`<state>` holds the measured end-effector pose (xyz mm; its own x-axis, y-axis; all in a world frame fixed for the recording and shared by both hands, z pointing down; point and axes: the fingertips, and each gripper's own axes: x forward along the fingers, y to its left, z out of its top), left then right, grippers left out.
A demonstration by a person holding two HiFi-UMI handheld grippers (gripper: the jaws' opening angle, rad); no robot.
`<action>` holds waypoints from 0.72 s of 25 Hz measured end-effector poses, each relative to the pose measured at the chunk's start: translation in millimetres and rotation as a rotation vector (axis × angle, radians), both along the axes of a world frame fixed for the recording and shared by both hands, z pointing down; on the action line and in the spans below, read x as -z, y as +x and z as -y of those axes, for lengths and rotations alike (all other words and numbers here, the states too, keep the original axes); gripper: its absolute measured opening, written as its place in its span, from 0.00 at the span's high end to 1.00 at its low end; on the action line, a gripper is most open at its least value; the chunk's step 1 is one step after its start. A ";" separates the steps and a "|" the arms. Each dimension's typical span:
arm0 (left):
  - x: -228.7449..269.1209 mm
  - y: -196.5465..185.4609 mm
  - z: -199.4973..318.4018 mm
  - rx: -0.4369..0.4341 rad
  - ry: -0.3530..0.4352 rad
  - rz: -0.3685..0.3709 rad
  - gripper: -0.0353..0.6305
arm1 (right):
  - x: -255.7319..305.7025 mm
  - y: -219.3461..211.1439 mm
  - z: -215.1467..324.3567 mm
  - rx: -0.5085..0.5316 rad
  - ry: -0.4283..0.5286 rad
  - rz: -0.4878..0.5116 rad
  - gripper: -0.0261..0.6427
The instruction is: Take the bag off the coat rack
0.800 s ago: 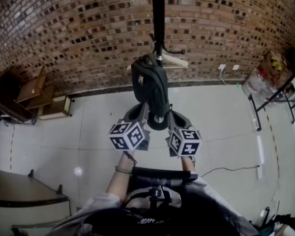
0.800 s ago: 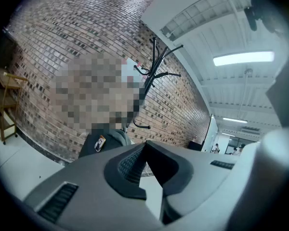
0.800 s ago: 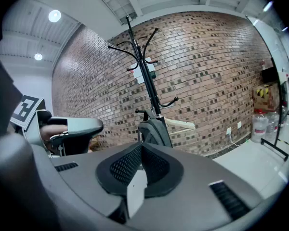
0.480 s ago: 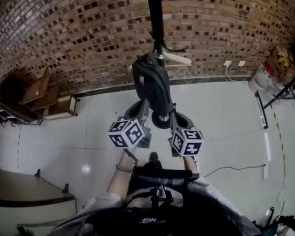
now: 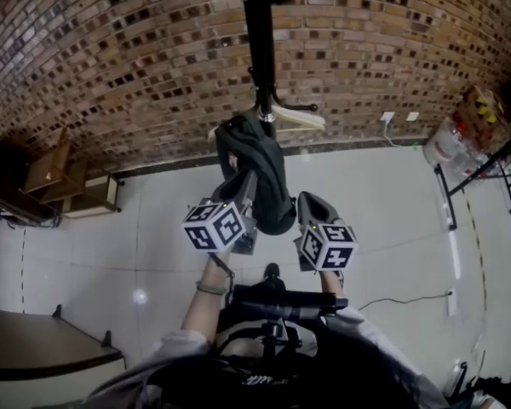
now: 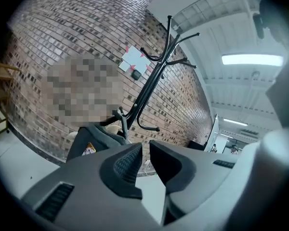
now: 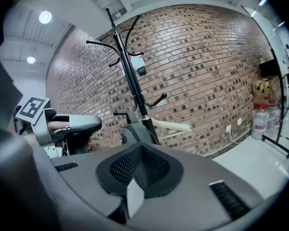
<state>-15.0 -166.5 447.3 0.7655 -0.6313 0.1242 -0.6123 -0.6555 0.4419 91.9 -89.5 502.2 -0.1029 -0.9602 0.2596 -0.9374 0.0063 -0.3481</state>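
The black coat rack [image 5: 257, 41] stands upright directly ahead of you. Your dark bag [image 5: 262, 177] hangs slumped from one of its low hooks, close against the pole.

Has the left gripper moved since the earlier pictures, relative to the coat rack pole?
Yes. In the head view the left gripper has shifted right, nearer the pole, now overlapping the bag.

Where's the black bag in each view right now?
Head view: bag at centre, against the coat rack pole.
Left gripper view: bag lower left, beside the pole's lower end.
Right gripper view: bag centre, low on the pole.
Shared landmark: the pole.
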 end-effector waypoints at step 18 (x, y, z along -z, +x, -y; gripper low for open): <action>-6.8 51.5 136.7 -0.064 -0.071 0.097 0.73 | 21.3 35.4 134.6 0.022 0.008 -0.013 0.96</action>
<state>36.5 -303.1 454.0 0.7865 -0.5682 0.2422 -0.6120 -0.6641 0.4294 127.3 -224.1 481.0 -0.1207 -0.9598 0.2535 -0.9415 0.0298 -0.3358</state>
